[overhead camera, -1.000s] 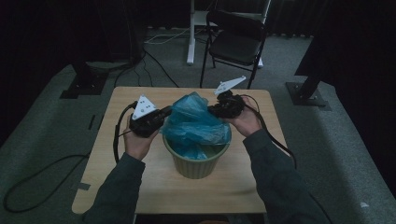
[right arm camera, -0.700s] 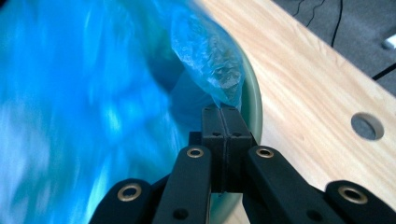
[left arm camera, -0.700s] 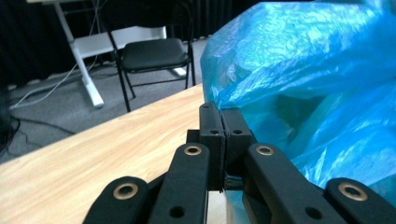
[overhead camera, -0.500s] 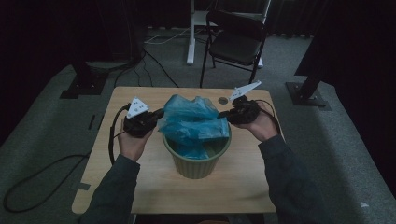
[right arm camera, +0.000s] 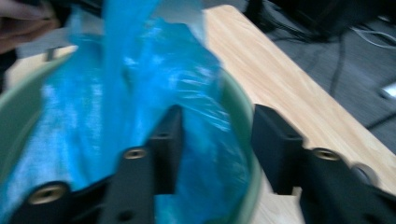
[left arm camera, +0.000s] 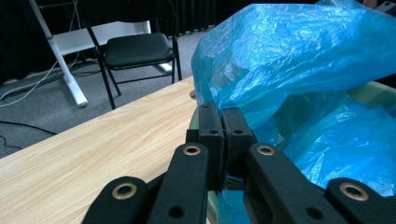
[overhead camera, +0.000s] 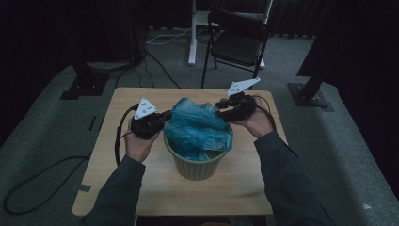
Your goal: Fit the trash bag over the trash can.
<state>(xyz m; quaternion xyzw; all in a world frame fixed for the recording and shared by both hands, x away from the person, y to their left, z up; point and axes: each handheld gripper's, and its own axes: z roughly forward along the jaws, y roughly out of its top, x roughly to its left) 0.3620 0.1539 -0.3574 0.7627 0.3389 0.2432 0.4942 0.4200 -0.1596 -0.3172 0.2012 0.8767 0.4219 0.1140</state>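
From above I see the blue bag (overhead camera: 197, 127) bunched up and spilling out of the green bin (overhead camera: 195, 165) near the middle of the table (overhead camera: 122, 174); the bag hides most of the bin's inside and its far rim, so I cannot tell how far the plastic reaches down; my left gripper (overhead camera: 157, 120) sits at the bag's left edge and my right gripper (overhead camera: 221, 107) at its upper right, both half buried in the folds from this height. In the left gripper view the jaws are pressed together with blue film caught between them just beside the bin's rim; the bag (left arm camera: 299, 70) blocks everything to the right. The right gripper view is blurred; its jaws stand spread, one inside the bin against the plastic (right arm camera: 140, 93), the other outside the green rim (right arm camera: 247, 140), nothing clamped. Beyond the table stands a black folding chair (overhead camera: 237, 42), its legs partly cut by the table's edge; cables (overhead camera: 155, 61) trail over the dim floor.
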